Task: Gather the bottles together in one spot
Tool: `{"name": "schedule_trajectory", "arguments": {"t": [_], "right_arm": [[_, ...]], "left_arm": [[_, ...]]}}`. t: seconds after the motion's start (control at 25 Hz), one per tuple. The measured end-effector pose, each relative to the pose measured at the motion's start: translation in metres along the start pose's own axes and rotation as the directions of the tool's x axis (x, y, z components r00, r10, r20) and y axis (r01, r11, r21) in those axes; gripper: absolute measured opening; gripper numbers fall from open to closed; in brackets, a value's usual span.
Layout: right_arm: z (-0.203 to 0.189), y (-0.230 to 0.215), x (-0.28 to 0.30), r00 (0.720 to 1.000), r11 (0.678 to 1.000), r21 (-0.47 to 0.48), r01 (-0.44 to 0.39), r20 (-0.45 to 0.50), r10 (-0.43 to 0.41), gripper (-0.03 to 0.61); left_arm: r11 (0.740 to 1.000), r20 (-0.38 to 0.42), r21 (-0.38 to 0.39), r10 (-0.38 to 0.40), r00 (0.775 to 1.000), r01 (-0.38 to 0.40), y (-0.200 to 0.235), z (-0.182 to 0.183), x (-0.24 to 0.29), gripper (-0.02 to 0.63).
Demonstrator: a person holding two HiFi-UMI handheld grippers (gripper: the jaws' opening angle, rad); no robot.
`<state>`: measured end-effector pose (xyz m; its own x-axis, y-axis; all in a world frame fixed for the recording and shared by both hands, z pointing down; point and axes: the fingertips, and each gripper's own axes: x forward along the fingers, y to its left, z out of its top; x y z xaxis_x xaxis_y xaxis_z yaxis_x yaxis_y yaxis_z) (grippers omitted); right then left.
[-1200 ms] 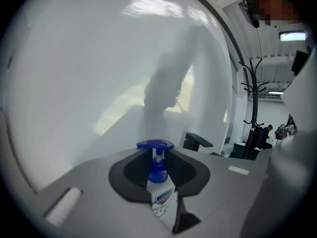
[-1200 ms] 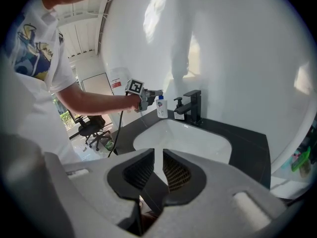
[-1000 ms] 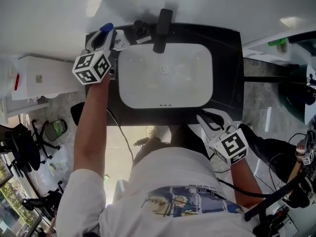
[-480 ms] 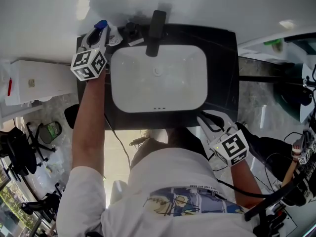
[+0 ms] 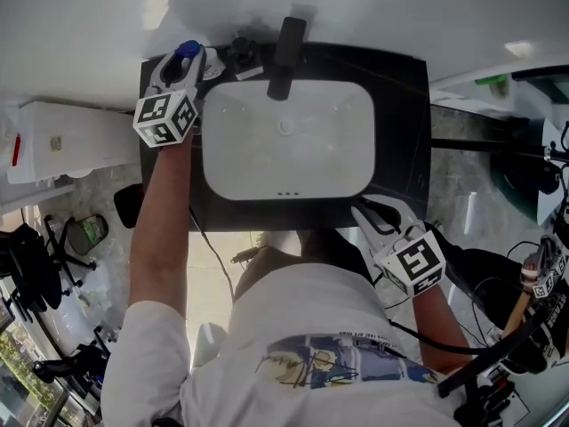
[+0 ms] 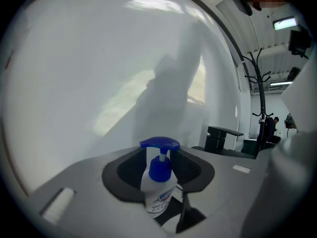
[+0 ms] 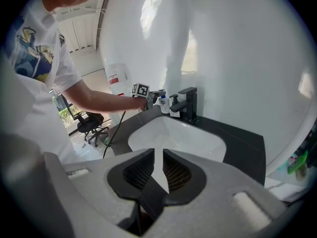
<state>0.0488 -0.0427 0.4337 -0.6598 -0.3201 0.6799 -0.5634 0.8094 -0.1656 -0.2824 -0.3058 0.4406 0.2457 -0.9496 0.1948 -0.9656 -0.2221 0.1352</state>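
A white pump bottle with a blue top (image 5: 188,50) (image 6: 159,187) stands at the back left corner of the black counter (image 5: 404,132), by the wall. My left gripper (image 5: 184,58) (image 6: 158,158) is around it, and its jaws are opening with the bottle standing between them and a gap showing beside it. A second small bottle with a dark top (image 5: 240,53) (image 7: 174,107) stands just right of it, next to the black faucet (image 5: 286,47). My right gripper (image 5: 364,213) (image 7: 155,155) hovers at the counter's front right, jaws close together with nothing in them.
A white basin (image 5: 284,149) fills the middle of the counter. A white cabinet (image 5: 62,140) stands to the left, with office chairs on the floor below it. A green item (image 5: 493,80) lies on the surface at the right. The wall runs right behind the bottles.
My left gripper stays at the back left corner around the blue-topped bottle, only shifting slightly. The right gripper has not moved.
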Motion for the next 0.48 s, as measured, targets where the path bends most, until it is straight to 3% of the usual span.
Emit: {"name": "schedule_trajectory", "arguments": {"t": [0.48], "right_arm": [[0.008, 0.017, 0.005, 1.0, 1.0, -0.004, 0.011, 0.026, -0.011, 0.055]], "left_arm": [[0.999, -0.035, -0.01, -0.043, 0.998, 0.043, -0.005, -0.006, -0.025, 0.238]]}}
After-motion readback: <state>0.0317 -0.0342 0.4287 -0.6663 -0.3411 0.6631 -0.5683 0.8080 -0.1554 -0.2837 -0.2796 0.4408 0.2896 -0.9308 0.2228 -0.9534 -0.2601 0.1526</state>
